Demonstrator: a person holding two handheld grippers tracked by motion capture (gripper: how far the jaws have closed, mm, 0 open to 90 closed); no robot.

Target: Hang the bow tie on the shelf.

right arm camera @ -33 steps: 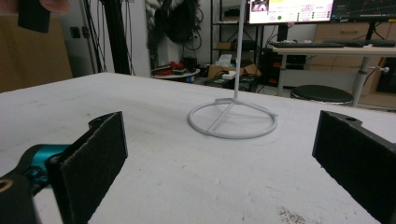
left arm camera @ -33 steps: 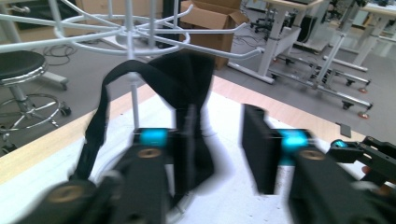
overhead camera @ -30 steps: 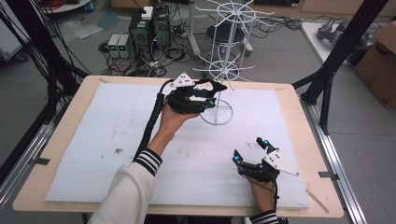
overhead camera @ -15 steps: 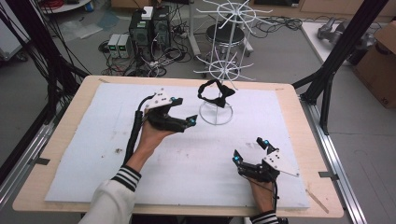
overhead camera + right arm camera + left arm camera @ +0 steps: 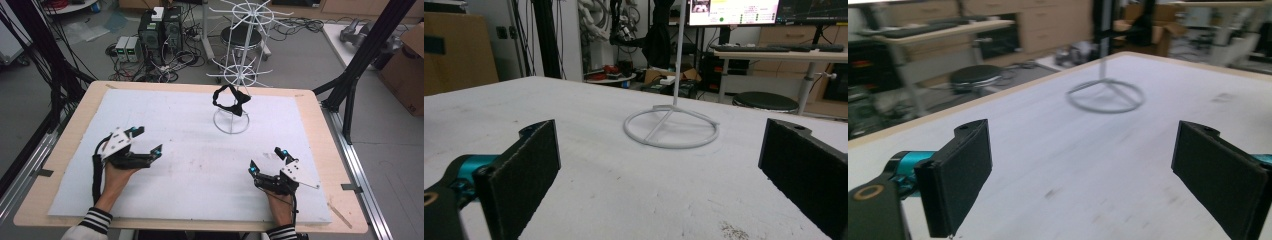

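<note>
The bow tie (image 5: 231,100) hangs on the stand (image 5: 231,121) near the table's far edge. Both hand-held grippers, left (image 5: 148,143) and right (image 5: 265,161), sit near the front edge, jaws apart and empty, about equally far.

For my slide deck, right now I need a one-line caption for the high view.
Black bow tie hangs on white wire stand; left gripper and right gripper rest open on white board.

Tall white wire rack (image 5: 239,75): thin painted metal rod, smooth, ring base. Black bow tie (image 5: 231,100) hanging on it: soft matt cloth. White table sheet (image 5: 200,165): matt, faintly scuffed and speckled. Pale wooden table edge (image 5: 60,150): smooth, light grain. Black gripper pads (image 5: 524,170): rough matt foam-like facing; teal fittings, glossy anodised metal.
</note>
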